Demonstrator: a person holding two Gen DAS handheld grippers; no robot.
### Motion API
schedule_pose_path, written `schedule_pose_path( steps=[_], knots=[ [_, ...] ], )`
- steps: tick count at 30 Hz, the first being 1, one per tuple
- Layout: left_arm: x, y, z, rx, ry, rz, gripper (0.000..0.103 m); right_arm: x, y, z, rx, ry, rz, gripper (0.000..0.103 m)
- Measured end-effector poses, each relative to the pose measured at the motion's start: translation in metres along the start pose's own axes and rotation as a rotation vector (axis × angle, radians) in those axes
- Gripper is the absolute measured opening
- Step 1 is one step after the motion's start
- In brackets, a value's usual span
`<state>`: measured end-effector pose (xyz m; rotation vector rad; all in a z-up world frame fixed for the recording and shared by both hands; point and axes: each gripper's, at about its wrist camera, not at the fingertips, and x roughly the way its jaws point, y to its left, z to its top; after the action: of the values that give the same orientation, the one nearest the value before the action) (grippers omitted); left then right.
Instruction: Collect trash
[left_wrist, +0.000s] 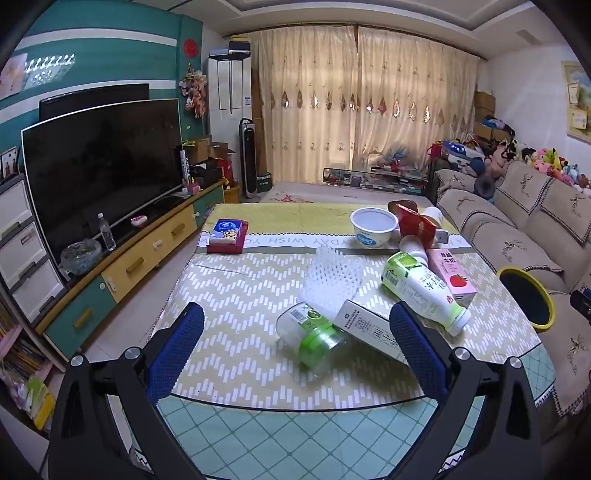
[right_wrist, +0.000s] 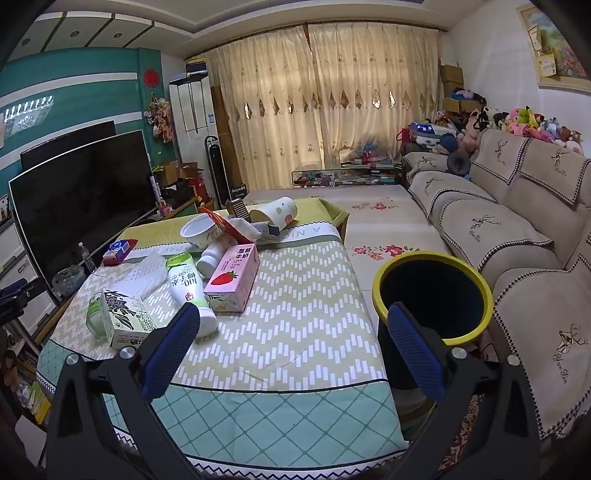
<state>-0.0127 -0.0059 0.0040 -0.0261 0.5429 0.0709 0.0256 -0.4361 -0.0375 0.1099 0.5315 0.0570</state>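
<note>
Both claws, left claw (left_wrist: 295, 332) and right claw (right_wrist: 291, 332), hang spread and empty. Trash clusters mid-worktop (right_wrist: 295, 314): jar (left_wrist: 314, 336), box (left_wrist: 369, 328), bottle (left_wrist: 424, 291). The bin (right_wrist: 432, 295) stands right, beside the worktop, handy for drops.

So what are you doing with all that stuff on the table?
Someone is tidying up trash with a grabber in each hand. Both the left gripper and the right gripper are wide open and holding nothing yet. On the table lie a white bottle, a pink strawberry milk carton, a white box, a clear jar and a bowl. The yellow-rimmed bin waits beside the table.
</note>
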Motion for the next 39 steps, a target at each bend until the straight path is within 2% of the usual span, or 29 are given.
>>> schedule_pose_path(
  steps=[4,14,25,39],
  knots=[
    [-0.004,0.004,-0.001,-0.032,-0.006,-0.020,0.099,0.000,-0.001,-0.001,0.002,-0.003,0.002,0.097],
    [-0.006,0.003,-0.001,-0.031,-0.010,-0.013,0.099,0.000,-0.005,0.000,0.019,-0.002,0.003,0.097],
    [0.002,0.003,-0.006,-0.036,0.028,-0.017,0.099,0.002,-0.004,-0.001,0.020,0.008,0.008,0.097],
    [0.007,0.005,-0.007,-0.044,0.038,-0.020,0.099,0.008,-0.001,-0.002,0.023,0.026,0.016,0.097]
  ],
)
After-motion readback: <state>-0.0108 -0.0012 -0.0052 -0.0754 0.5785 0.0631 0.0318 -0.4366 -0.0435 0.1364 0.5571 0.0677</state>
